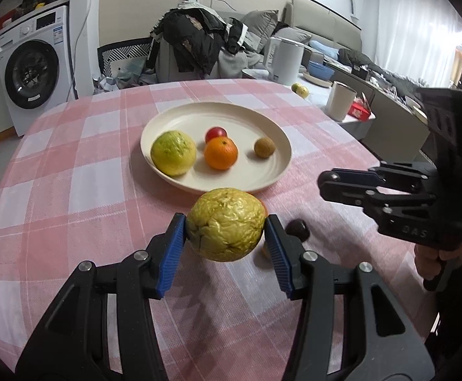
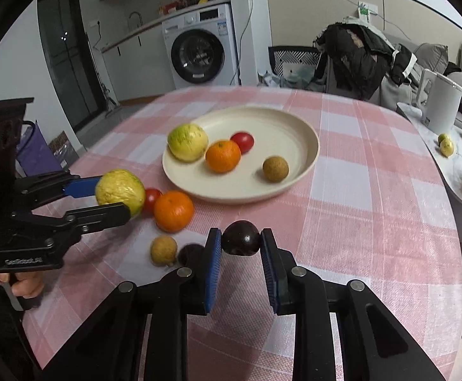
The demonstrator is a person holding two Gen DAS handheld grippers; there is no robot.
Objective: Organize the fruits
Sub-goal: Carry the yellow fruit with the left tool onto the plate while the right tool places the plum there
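Note:
My left gripper [image 1: 226, 227] is shut on a wrinkled yellow-green fruit [image 1: 226, 223], held above the cloth just in front of the cream plate [image 1: 272, 171]; it also shows in the right wrist view [image 2: 120, 190]. My right gripper [image 2: 241, 241] is shut on a dark purple fruit [image 2: 241, 238], held above the cloth. The plate [image 2: 307, 158] holds a yellow-green fruit [image 2: 188, 142], an orange [image 2: 223, 155], a red fruit [image 2: 243, 141] and a brown longan [image 2: 275, 169]. On the cloth lie an orange [image 2: 173, 211], a red fruit [image 2: 152, 199], a longan [image 2: 163, 250] and another dark fruit [image 2: 190, 253].
The round table has a pink checked cloth [image 2: 358, 190]. A side table at the right holds a white kettle [image 2: 442, 101], a cup [image 1: 340, 100] and two small green fruits [image 2: 446, 144]. A washing machine [image 2: 199, 47] and a clothes-covered chair [image 2: 358, 54] stand behind.

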